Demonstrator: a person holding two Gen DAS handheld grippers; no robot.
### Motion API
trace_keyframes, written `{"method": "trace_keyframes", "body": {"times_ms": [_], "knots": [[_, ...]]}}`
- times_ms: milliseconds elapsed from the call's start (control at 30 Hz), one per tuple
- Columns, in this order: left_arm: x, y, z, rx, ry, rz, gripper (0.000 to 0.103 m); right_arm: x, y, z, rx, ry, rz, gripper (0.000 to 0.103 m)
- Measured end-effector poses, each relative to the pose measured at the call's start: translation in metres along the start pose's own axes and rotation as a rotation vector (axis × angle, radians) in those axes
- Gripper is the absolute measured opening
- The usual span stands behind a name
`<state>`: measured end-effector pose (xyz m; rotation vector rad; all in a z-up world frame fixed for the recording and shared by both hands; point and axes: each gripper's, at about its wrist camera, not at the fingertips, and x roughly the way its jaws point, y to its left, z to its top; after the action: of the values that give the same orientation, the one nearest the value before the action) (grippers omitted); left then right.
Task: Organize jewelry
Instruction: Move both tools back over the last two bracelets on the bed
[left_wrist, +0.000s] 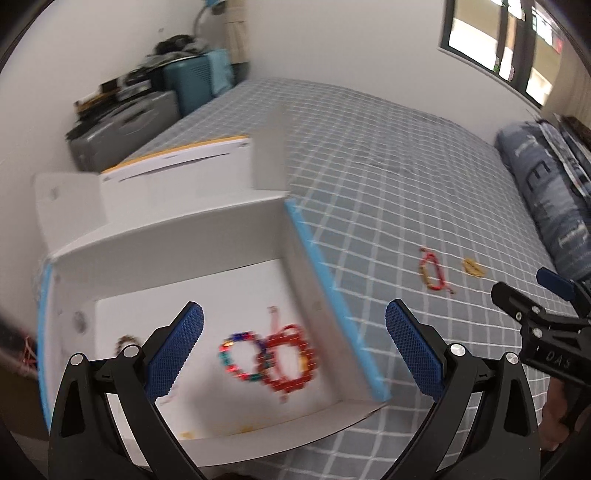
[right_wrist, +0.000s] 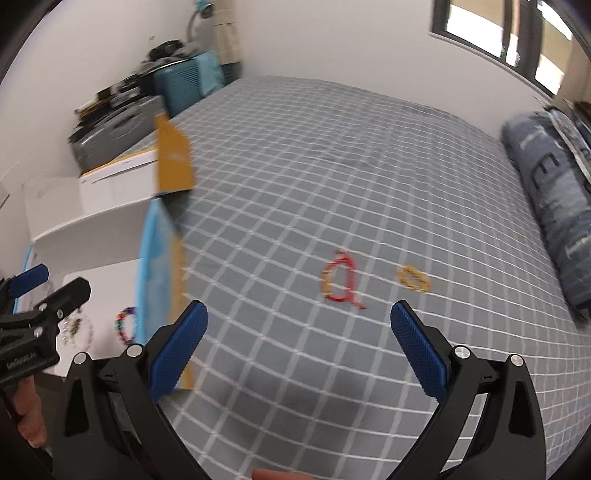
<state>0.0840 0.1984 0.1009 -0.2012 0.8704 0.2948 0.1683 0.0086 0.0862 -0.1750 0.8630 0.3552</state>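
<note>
An open white box (left_wrist: 173, 236) with blue-edged sides sits on the checked bed. Inside it lie a red bracelet (left_wrist: 290, 363), a multicolour beaded bracelet (left_wrist: 240, 356) touching it, and a small pale piece (left_wrist: 125, 341). My left gripper (left_wrist: 293, 350) is open and empty above the box. On the bedspread lie a red-and-gold bracelet (right_wrist: 340, 282) and a small gold bracelet (right_wrist: 413, 278). My right gripper (right_wrist: 299, 350) is open and empty, held above the bed short of them. The box (right_wrist: 92, 221) is at the right wrist view's left, with the multicolour bracelet (right_wrist: 125, 325) inside.
A grey checked bedspread (right_wrist: 332, 166) covers the bed. A rolled blue quilt (right_wrist: 554, 192) lies along the right edge. Suitcases and clutter (left_wrist: 147, 110) stand against the far wall. A window (left_wrist: 517, 37) is at upper right. The box's yellow flap (right_wrist: 173, 158) stands upright.
</note>
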Motion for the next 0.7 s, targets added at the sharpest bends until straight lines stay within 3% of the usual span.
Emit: {"method": "trace_keyframes", "body": {"times_ms": [367,700], "knots": [[0.061,-0.1,0.018,0.077,0.062,-0.076,0.097,0.053,-0.111,0.006,0.144,0.032,-0.052,0.095],[0.147,-0.164,0.014,0.129,0.128,-0.089,0.097,0.14,-0.16,-0.002,0.21,0.101,-0.075,0.095]]}}
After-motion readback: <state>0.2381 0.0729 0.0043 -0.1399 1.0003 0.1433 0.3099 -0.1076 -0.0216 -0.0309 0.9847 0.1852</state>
